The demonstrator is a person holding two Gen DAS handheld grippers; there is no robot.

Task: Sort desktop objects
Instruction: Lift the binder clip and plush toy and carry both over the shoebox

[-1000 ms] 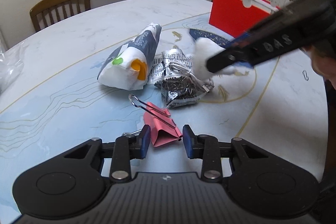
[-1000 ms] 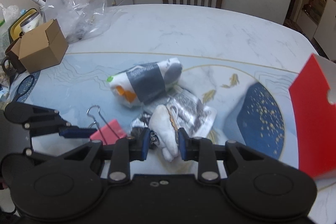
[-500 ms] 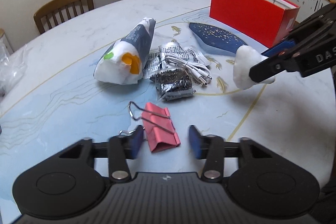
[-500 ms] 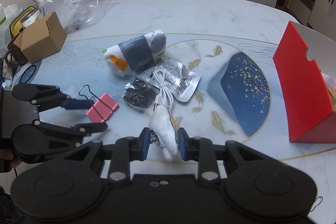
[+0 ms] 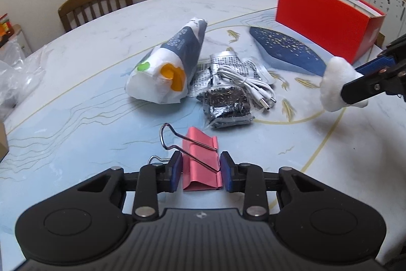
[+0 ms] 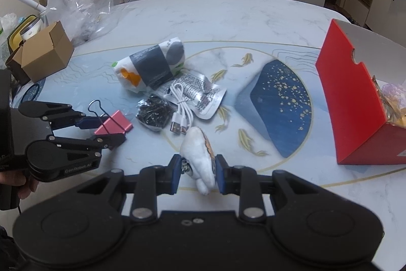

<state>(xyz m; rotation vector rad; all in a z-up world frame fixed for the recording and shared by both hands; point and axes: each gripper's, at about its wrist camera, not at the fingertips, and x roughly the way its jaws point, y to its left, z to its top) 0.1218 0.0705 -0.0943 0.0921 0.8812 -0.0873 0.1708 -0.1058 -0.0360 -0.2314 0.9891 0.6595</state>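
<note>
From your left wrist camera, your left gripper (image 5: 201, 173) is closing, with the pink binder clip (image 5: 201, 164) between its blue pads; both pads sit against the clip's sides as it lies on the table (image 5: 76, 123). At twelve o'clock from the clip lies a small bag of dark bits (image 5: 227, 104), touching a coiled white cable (image 5: 247, 84) that rests on a silver printed pouch (image 5: 223, 62). At eleven o'clock a white wrapped packet (image 5: 167, 70) with a grey band lies on its side. Out at two o'clock your right gripper (image 5: 355, 90) holds a white plush toy (image 5: 335, 83) clear of the table, and the red box (image 5: 327, 17) stands beyond it at one o'clock.

From your right wrist camera, your right gripper (image 6: 198, 173) is clamped on the white plush toy (image 6: 200, 154), which sticks up between the pads. At ten o'clock your left gripper (image 6: 111, 130) brackets the pink binder clip (image 6: 114, 125). The cable (image 6: 181, 103) and dark bag (image 6: 152, 113) lie at eleven to twelve o'clock, the wrapped packet (image 6: 149, 65) beyond them. The red box (image 6: 352, 98) stands open at two to three o'clock, with something yellowish inside. A cardboard box (image 6: 44, 52) sits far at ten o'clock.
</note>
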